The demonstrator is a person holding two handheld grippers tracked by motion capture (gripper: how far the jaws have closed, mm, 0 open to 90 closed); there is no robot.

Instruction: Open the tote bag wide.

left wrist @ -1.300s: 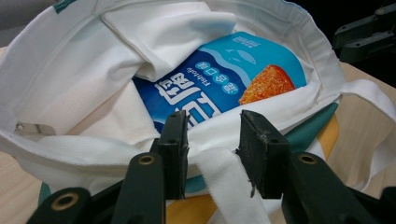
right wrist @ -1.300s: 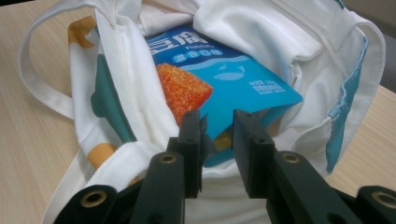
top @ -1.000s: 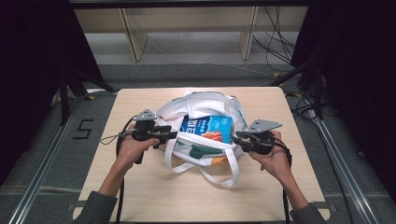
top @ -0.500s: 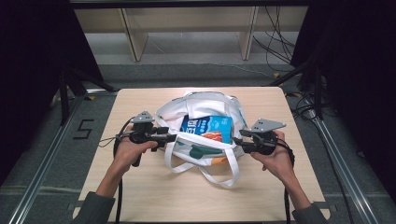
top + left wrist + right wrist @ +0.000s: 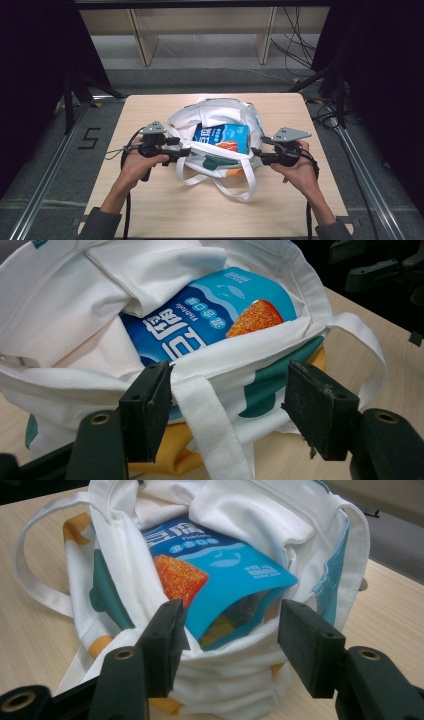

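Observation:
A white tote bag [image 5: 220, 112] with green and orange print lies open in the middle of the table. A blue snack packet [image 5: 222, 137] sticks out of its mouth. My left gripper [image 5: 184, 150] is at the bag's left rim. Its jaws have just been opening and now stand open, with the rim and a white strap [image 5: 210, 425] between them. My right gripper [image 5: 258, 156] is at the right rim. Its jaws have also just been opening and now stand open around the rim fabric [image 5: 225, 665], below the packet [image 5: 225, 570]. Neither pair of pads presses on the cloth.
The wooden table [image 5: 150, 200] has bare room in front of the bag and at both sides. Metal rails [image 5: 45, 185] run along the floor left and right. Pale shelf legs [image 5: 142, 37] stand beyond the far edge. The floor carries a "5" mark [image 5: 90, 138].
Both pairs of jaws stand wider apart than a second ago and have let go of the bag's rim. The hands and the bag have stayed where they were.

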